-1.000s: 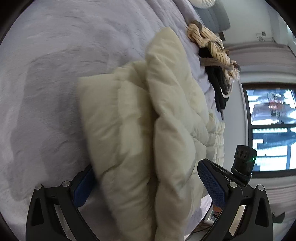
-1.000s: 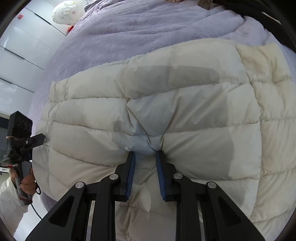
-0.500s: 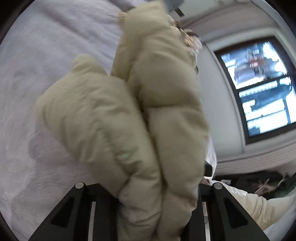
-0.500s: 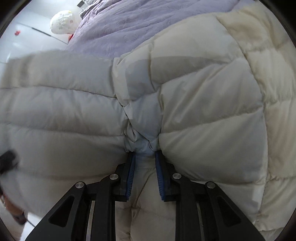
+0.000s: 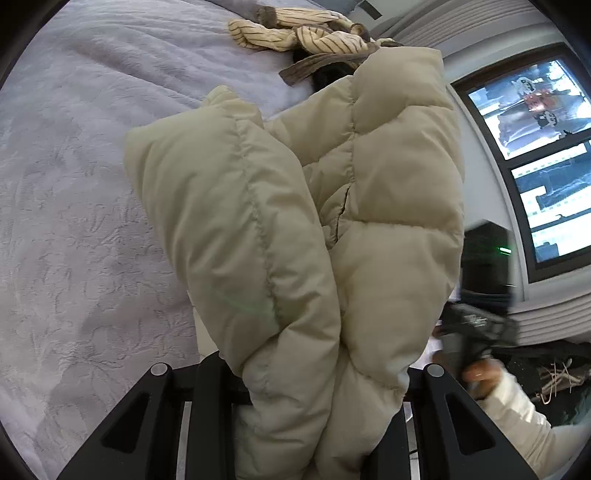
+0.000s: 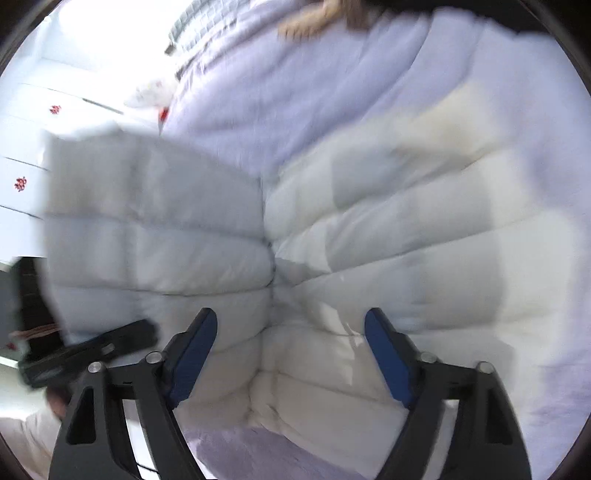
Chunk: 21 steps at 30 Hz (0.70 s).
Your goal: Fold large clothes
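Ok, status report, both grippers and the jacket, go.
Left gripper shut on puffer jacket, bunched fold lifted off the bed. Right gripper fingers just opened, clear of jacket. Striped garment beyond, not blocking.

One jacket (image 5: 295, 229) (two grippers)

Matt quilted jacket (image 5: 369, 221), apparently nylon

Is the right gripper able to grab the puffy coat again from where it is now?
Probably yes. The right gripper has just been opening and its blue fingers stand wide apart, pressing on nothing. The puffy coat lies right ahead of them on the bed cover, with nothing in between.
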Each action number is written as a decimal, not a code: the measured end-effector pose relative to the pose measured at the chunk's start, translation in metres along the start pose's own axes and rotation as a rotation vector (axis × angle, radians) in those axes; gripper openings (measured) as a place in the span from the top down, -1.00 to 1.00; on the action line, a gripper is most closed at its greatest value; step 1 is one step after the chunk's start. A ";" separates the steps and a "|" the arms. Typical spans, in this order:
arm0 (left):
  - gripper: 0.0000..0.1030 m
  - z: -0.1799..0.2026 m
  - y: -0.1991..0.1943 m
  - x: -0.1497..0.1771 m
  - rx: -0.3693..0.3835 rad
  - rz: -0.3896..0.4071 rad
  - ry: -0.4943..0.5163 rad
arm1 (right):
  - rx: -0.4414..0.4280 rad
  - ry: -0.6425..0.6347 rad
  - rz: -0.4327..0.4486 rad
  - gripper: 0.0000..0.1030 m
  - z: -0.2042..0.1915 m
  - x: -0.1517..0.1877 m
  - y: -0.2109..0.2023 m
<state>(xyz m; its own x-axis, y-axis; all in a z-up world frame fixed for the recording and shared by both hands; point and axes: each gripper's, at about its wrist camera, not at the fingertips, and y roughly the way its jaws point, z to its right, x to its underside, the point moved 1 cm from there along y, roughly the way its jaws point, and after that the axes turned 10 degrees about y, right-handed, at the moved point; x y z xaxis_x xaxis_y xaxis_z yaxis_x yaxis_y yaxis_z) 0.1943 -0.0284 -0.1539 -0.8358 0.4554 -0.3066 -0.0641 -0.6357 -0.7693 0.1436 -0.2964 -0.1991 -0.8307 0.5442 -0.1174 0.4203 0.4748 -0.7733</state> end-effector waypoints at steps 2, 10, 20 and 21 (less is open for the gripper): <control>0.43 0.002 0.000 0.000 -0.009 -0.004 -0.002 | 0.067 0.004 0.051 -0.65 0.014 0.001 -0.027; 0.43 0.033 0.011 -0.011 -0.003 -0.059 -0.003 | 0.013 0.233 0.001 0.75 0.118 0.021 -0.033; 0.07 0.115 0.078 -0.044 0.185 -0.148 0.169 | -0.179 0.344 -0.058 0.79 0.158 0.033 0.013; -0.14 0.120 0.086 -0.048 0.203 -0.148 0.169 | -0.188 0.343 -0.062 0.79 0.160 0.034 0.016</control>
<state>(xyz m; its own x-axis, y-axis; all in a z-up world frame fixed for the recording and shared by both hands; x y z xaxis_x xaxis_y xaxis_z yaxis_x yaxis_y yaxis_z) 0.1634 -0.1803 -0.1382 -0.7077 0.6386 -0.3021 -0.3001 -0.6588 -0.6899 0.0641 -0.3810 -0.3153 -0.6996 0.6951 0.1656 0.4595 0.6151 -0.6407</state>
